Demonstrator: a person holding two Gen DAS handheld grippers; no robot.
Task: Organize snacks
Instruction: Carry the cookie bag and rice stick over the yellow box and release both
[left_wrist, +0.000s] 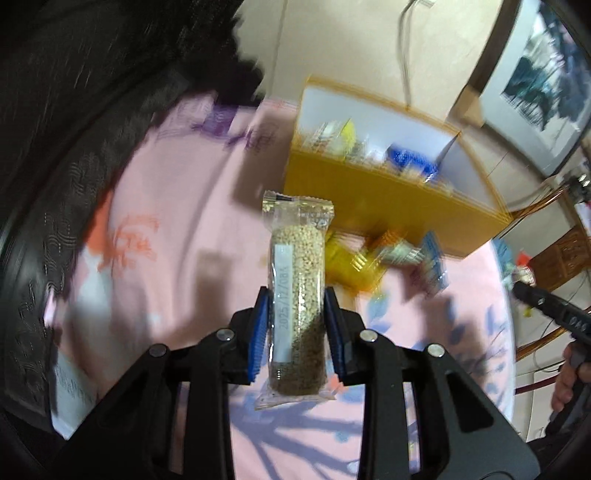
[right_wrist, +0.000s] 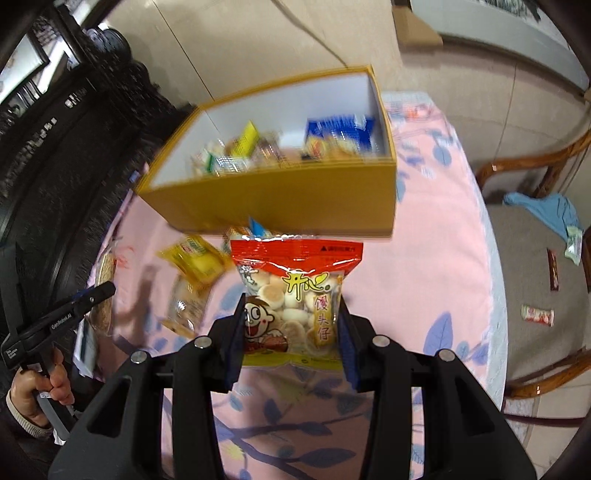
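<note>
Presently both grippers are loaded above the pink floral tablecloth (right_wrist: 424, 258). The left gripper (left_wrist: 294, 325) clamps a clear-wrapped sesame grain bar (left_wrist: 297, 295) mid-length: stiff, light, likely brittle. The right gripper (right_wrist: 291, 334) pinches a red-topped bag of small round biscuits (right_wrist: 291, 295) across its lower half: soft, crushable. The yellow cardboard box (right_wrist: 280, 199) sits just beyond.

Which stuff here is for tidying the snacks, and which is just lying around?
For the job:
- grain bar, in the left gripper
- biscuit bag, in the right gripper
- yellow box, with snacks already inside
- loose snacks on the pink cloth

Just lying about:
- blue cloth on the chair
- framed picture
</note>
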